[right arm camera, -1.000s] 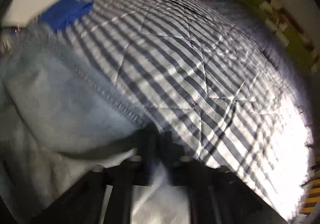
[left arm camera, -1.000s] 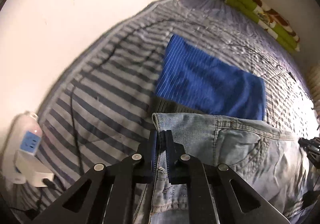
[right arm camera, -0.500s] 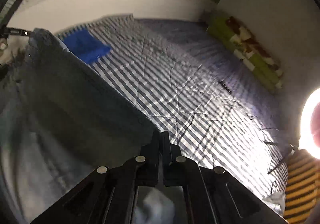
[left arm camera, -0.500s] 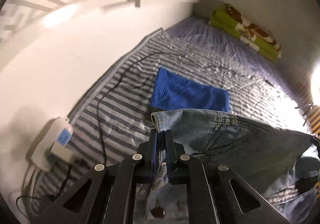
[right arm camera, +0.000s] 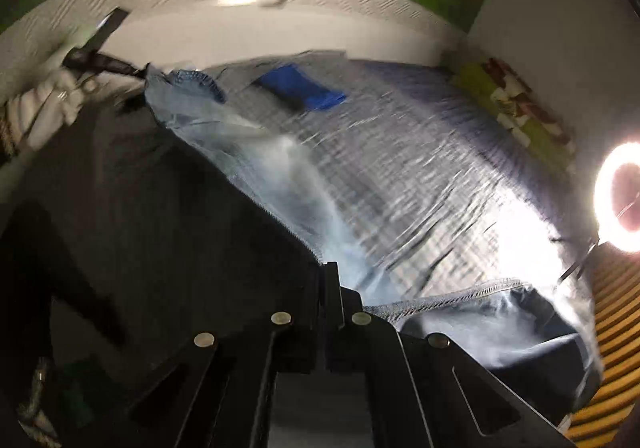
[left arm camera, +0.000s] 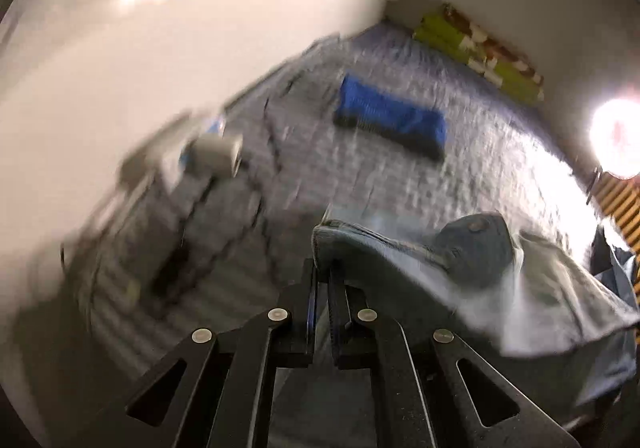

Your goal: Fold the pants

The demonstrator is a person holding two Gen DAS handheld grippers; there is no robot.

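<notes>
Jeans are hanging above the striped bed. Left tool is pinching their waistband. Right tool is clamping their fabric.

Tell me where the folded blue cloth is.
The folded blue cloth lies on the striped bedspread beyond the jeans, upper centre in both wrist views, near the white headboard.

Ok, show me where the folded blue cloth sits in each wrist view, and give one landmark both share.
Left wrist: the blue cloth lies above centre, on the striped bedspread.
Right wrist: blue cloth in the upper middle, just beyond the lifted jeans.
Shared landmark: the green patterned bundle along the far wall.
</notes>
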